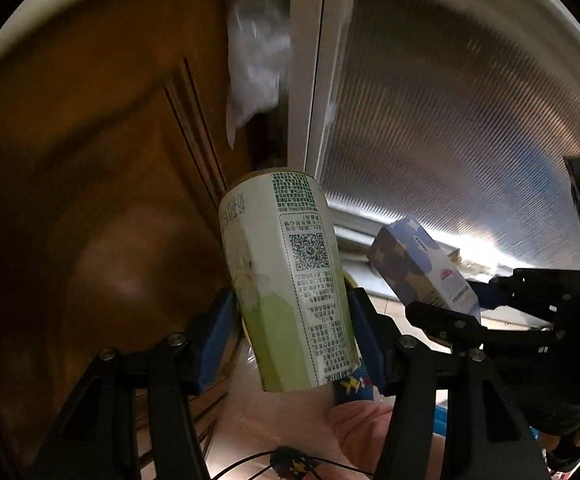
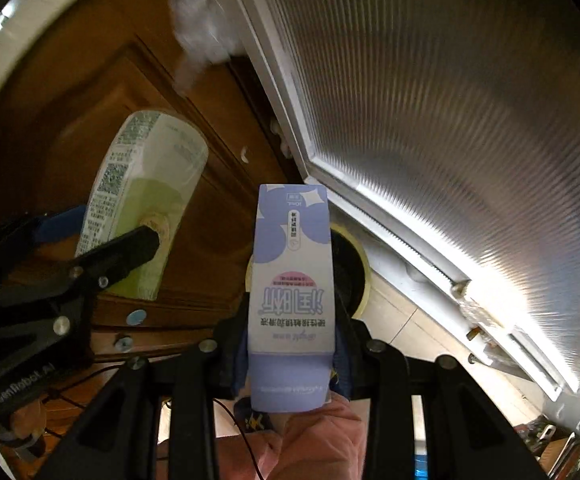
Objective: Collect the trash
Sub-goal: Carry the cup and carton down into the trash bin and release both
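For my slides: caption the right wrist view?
Right tongs grip a purple box; left tongs hold a green cup.

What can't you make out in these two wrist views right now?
- Cup mouth: left wrist view, turned away; contents unknown.
- Purple box base: right wrist view, hidden behind the right claw.
- White bag by the door: motion-blurred in both views.
- Yellow-rimmed bin: mostly hidden behind the box.

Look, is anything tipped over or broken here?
Nothing looks broken or spilled. The paper cup is upside down in the left gripper, and the purple box in the right gripper shows upside-down print.
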{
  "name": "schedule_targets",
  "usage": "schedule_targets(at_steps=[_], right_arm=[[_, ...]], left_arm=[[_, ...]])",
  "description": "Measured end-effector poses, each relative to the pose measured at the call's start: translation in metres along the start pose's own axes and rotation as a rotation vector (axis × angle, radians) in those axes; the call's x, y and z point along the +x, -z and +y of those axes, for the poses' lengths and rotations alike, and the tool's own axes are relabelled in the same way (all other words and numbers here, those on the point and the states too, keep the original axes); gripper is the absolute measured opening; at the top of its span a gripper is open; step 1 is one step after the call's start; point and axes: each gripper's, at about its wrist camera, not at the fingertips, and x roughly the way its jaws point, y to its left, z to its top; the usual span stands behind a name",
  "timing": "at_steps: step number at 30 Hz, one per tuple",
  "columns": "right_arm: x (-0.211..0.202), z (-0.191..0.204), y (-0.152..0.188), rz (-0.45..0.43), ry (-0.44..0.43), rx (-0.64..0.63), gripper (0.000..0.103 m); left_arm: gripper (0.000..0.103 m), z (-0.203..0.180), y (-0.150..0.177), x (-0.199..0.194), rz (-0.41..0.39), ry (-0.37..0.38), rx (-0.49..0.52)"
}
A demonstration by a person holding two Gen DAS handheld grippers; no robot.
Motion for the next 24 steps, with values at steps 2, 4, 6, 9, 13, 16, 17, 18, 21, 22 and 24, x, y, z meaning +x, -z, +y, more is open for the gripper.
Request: schedule_targets(at_steps=[2,4,6,9,13,16,17,18,21,22,24], right_arm=[[0.015,-0.003,-0.001,0.009,0.001,0.003,0.035],[0.029,-0.006,-0.005,0.017,0.002,0.003,0.035],[0.043,-0.009,-0.009,0.026,0.007,0.001,0.035],[0.063,-0.015,-0.017,0.039,0.009,0.008,0.035],[0.081,-0.019,-0.022,0.053,0.005,0.008,0.036],[0.09,-0.024,-0.022,0.057,0.016,0.011,0.036],[0.094,-0.026,-0.024,0.061,0.015,0.015,0.036],[0.097,-0.027,-0.025,0.067,0.008,0.018,0.036],[0.097,-0.024,-0.021,0.073,-0.004,0.02,0.043],[0.096,-0.023,-0.021,0.069,0.003,0.018,0.045],[0.094,-0.02,-0.022,0.058,0.012,0.014,0.048]], left_arm=[[0.057,0.003,0.005,0.014,0.014,-0.001,0.007],[0.058,0.003,0.007,0.028,0.027,-0.007,0.015],[0.059,0.003,0.009,0.044,0.027,-0.009,0.02],[0.06,0.0,0.011,0.062,0.043,-0.006,0.031],[0.061,0.002,0.01,0.08,0.058,-0.01,0.032],[0.061,0.012,0.001,0.091,0.072,-0.016,0.02],[0.061,0.013,0.0,0.092,0.073,-0.019,0.015],[0.063,0.013,-0.001,0.092,0.072,-0.023,0.013],[0.074,0.017,-0.005,0.09,0.066,-0.031,0.002],[0.074,0.017,-0.005,0.089,0.066,-0.032,0.0],[0.075,0.018,-0.003,0.084,0.069,-0.037,-0.009]])
